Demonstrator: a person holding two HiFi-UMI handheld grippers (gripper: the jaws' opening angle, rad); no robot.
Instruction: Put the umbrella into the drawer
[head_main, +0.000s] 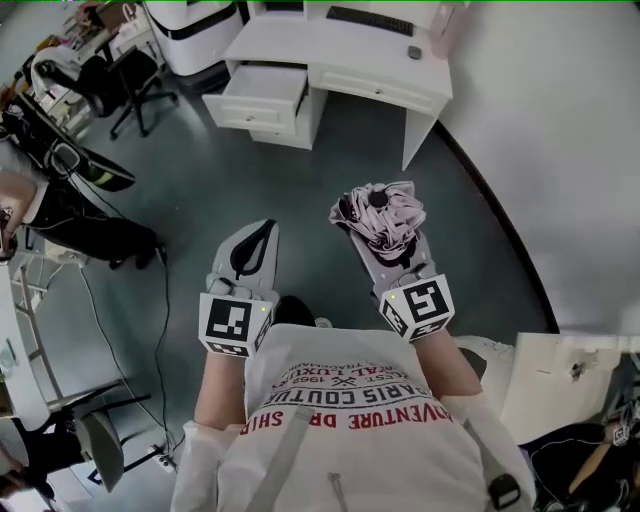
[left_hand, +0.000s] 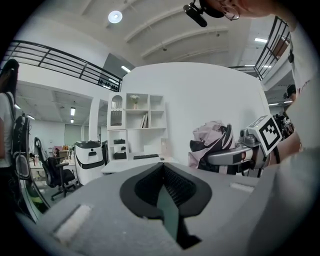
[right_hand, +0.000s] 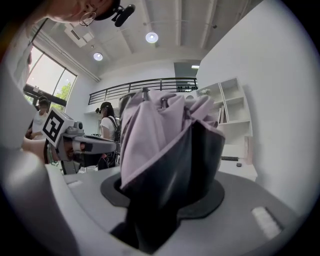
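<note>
- Umbrella (head_main: 380, 218): one, folded, lilac and black cloth in a loose bundle. It is held in the air over the floor (head_main: 330, 180), well short of the desk (head_main: 345, 52) on my side of it, and it is not in the drawer.
- Right gripper (head_main: 376, 228): its fingers pinch the umbrella's dark lower part, and the cloth bunches out above and past them. In the right gripper view the bundle fills the gap between the fingers. The gripper points roughly level toward the desk.
- Left gripper (head_main: 258, 238): its fingers are pressed together with nothing between them. I carry it about as far from the desk as the right gripper, and the two do not touch.
- Desk: white, ahead of both grippers, with its right end near the white wall.
- Drawer (head_main: 262, 97): the top one at the desk's left end, pulled out, its white inside open to the head view.
- Keyboard (head_main: 368, 20): black, on the tabletop toward the back.
- Mouse (head_main: 414, 52): small and grey, on the tabletop just right of the keyboard.
- Chair (head_main: 120, 80): black, on wheels, on the floor left of the desk.
</note>
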